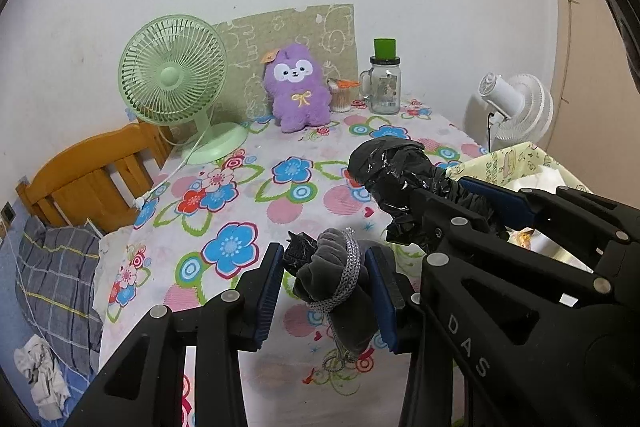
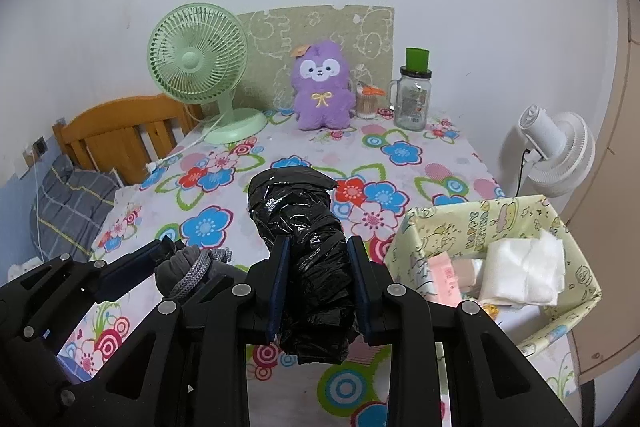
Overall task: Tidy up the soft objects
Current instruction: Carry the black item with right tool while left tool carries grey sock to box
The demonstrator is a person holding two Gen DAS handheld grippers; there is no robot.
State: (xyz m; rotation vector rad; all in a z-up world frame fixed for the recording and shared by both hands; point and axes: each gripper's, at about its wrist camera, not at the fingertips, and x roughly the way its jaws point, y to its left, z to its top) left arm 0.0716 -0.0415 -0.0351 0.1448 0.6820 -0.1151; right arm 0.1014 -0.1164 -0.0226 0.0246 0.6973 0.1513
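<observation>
The left gripper [image 1: 324, 291] pinches a grey velvet drawstring pouch [image 1: 334, 279] and the right gripper [image 2: 318, 287] clamps a crumpled black plastic bundle [image 2: 302, 239] above the floral tablecloth [image 2: 224, 187] — mid-carry, likely bound for the yellow cartoon-print box [image 2: 440, 227].

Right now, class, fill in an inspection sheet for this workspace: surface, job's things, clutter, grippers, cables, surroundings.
Surface: table under a floral cloth.
Job's things: grey pouch; black bundle; box holding tissues.
Clutter: green fan, plush, jar, swab tub.
Grippers: left gripper shut on the pouch; right gripper shut on the bundle.
Cables: white cord from the green fan.
Surroundings: chair, white fan, wall.
</observation>
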